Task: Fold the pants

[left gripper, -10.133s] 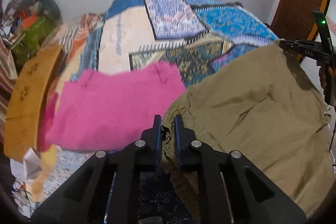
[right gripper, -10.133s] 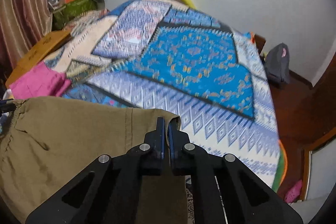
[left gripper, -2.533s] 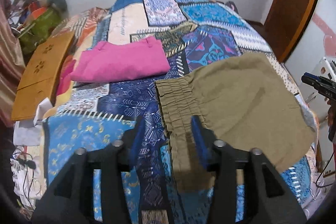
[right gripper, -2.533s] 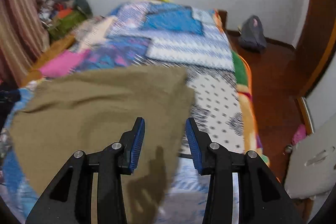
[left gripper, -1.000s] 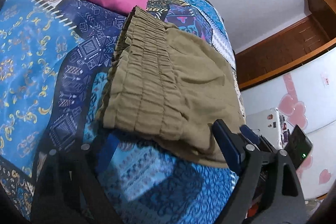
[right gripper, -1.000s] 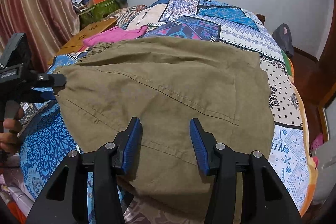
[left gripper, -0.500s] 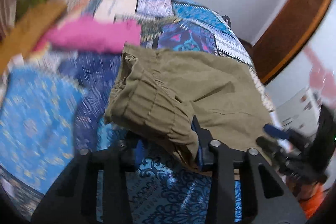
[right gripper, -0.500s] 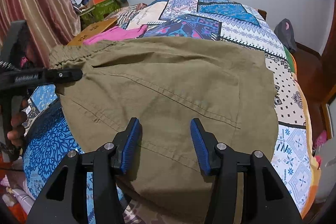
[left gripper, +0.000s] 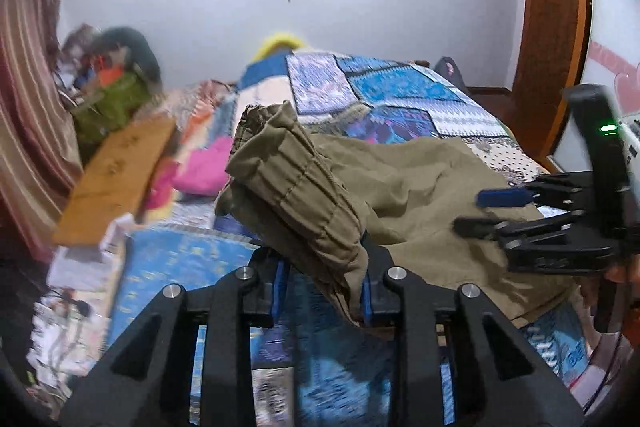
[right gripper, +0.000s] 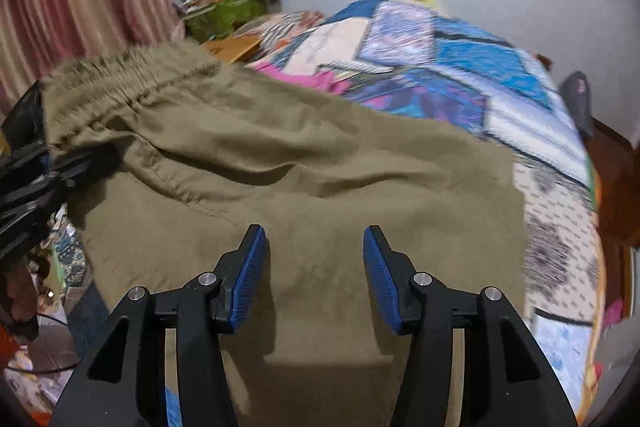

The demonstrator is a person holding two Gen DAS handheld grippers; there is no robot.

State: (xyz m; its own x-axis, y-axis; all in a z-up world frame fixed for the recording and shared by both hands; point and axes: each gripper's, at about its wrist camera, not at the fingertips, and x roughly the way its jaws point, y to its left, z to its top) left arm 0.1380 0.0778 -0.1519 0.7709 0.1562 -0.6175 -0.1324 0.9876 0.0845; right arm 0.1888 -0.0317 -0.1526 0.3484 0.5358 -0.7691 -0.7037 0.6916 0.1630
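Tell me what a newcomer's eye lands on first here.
The olive pants fill the near end of the patchwork bed, their gathered waistband lifted and pinched in the left tongs. The right tongs hang open above the cloth. A folded pink garment lies behind.

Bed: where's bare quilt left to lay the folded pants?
Bare quilt beyond the pants, toward the wall, right of the pink cloth. Another strip along the pants' right edge. Crowded on the left: pink cloth, wooden board, clutter. Left gripper holds the waistband; right gripper hovers open.
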